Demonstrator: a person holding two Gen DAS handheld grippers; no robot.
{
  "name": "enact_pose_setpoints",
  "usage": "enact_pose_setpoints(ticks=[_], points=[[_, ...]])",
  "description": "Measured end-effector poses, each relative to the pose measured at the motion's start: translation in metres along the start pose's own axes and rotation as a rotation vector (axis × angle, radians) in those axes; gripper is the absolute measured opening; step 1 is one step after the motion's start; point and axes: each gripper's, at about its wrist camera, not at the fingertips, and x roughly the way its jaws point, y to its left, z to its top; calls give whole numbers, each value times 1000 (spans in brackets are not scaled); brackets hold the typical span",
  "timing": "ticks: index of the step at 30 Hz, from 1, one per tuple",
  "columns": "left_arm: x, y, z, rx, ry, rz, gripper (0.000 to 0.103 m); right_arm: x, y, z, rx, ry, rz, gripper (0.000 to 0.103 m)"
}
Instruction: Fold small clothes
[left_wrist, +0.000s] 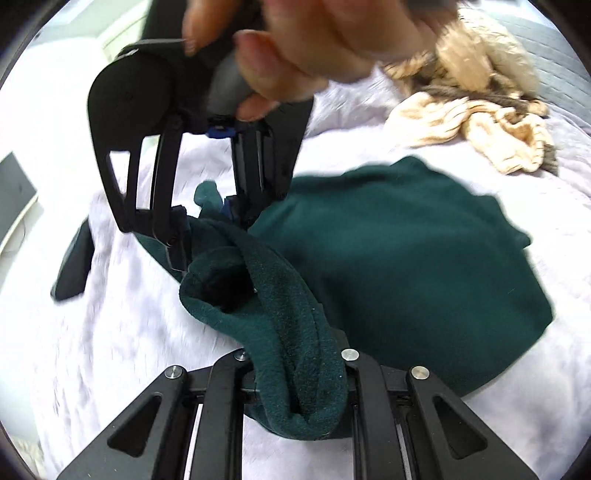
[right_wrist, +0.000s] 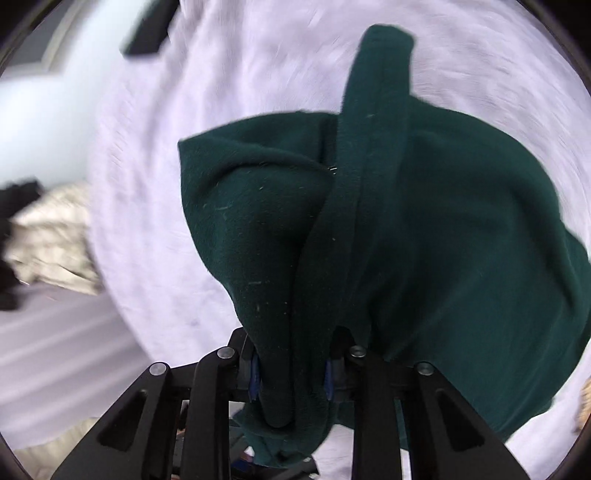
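Note:
A dark green fleece garment (left_wrist: 406, 258) lies half spread on a pale lilac bed cover (left_wrist: 122, 332). Its near edge is bunched into a thick fold. My left gripper (left_wrist: 299, 376) is shut on that fold at the bottom of the left wrist view. A hand (left_wrist: 295, 48) holds my right gripper (left_wrist: 207, 225) farther back, with its fingers down on another bunch of the same cloth. In the right wrist view the green garment (right_wrist: 443, 240) hangs from my right gripper (right_wrist: 291, 376), a wad of fleece pinched between the blue pads (right_wrist: 253, 382).
Beige and brown knitted clothes (left_wrist: 469, 118) are heaped at the far right of the bed. A dark flat object (left_wrist: 72, 266) lies at the left edge of the cover, also visible as a dark object (right_wrist: 147, 33). A cream cloth (right_wrist: 48, 240) sits at the left.

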Motion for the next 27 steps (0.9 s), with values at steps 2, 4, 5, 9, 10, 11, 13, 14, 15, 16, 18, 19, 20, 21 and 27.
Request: enact_pose_setpoints(ticks=[2,4,5,9,10,11,13,14,15,16,18,19,20,21,27], points=[[-11,-15,14,41,-29,-14,16,-25,-21,-21,22,-80,84,27],[-19,-32,25,82,-51,-27,16,-48,-44,-47,44,-161,150,27],[-23,-43,30,107,-62,-36,16,-56,-56,-58,60,-195,175,27],[-30,-91,41,221,-84,-66,16,-85,-120,-108,155,-341,281,27],[-31,-100,41,240,-83,-74,16,-85,-133,-109,183,-366,306,27],[-28,-111,43,265,-75,-86,16,-83,-146,-117,210,-388,329,27],[-19,-134,42,307,-48,-108,16,-76,-178,-136,263,-426,351,27],[-12,-146,40,327,-34,-113,16,-71,-193,-148,288,-440,366,27],[-6,-156,35,351,-11,-117,16,-63,-207,-156,315,-449,377,28],[-1,-162,31,365,10,-120,16,-51,-224,-164,357,-453,385,28],[3,-170,18,399,60,-115,16,-22,-249,-175,444,-447,410,30],[3,-172,13,410,72,-117,16,-12,-260,-176,480,-444,419,31],[-1,-171,8,416,78,-121,16,-1,-267,-182,510,-448,443,32],[-7,-168,5,416,82,-129,16,6,-271,-187,523,-460,480,32],[-56,-127,-4,337,64,-237,16,8,-285,-201,487,-478,484,38]])
